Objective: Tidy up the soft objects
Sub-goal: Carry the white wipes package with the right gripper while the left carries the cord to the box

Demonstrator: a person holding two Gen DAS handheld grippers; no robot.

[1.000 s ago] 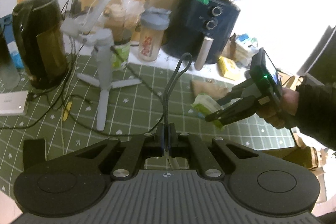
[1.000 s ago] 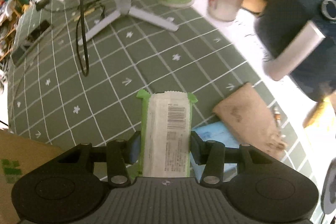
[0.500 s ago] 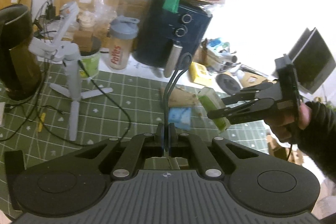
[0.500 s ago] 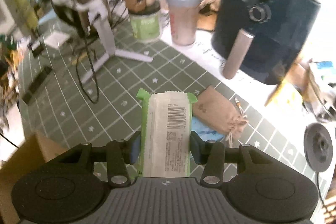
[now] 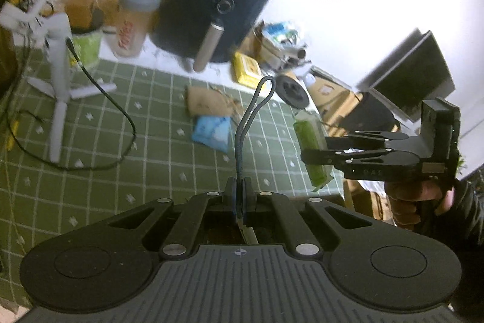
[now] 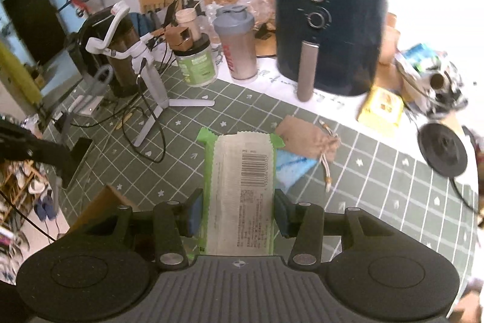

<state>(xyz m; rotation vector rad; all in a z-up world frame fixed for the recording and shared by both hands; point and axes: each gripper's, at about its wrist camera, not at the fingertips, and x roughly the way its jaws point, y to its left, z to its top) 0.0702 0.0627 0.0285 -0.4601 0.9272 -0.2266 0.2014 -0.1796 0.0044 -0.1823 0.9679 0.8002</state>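
right gripper (image 6: pixel 239 211) is clamped on a long green-edged white snack packet (image 6: pixel 240 189), held clear above the green grid mat (image 6: pixel 378 180). just ahead of it, a light blue soft pack (image 6: pixel 292 168) and a brown drawstring pouch (image 6: pixel 305 140) are seen touching on the mat. left gripper (image 5: pixel 239 196) is closed together on a dark cord loop (image 5: pixel 252 117).

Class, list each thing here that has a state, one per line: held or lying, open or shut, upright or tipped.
Left gripper: shut on a dark cord loop.
Right gripper: shut on the green packet, held above the mat.
Blue packet: lying on the mat.
Brown pouch: lying flat, drawstring loose.
Shaker bottle: upright, lid shut.
Green jar: upright.
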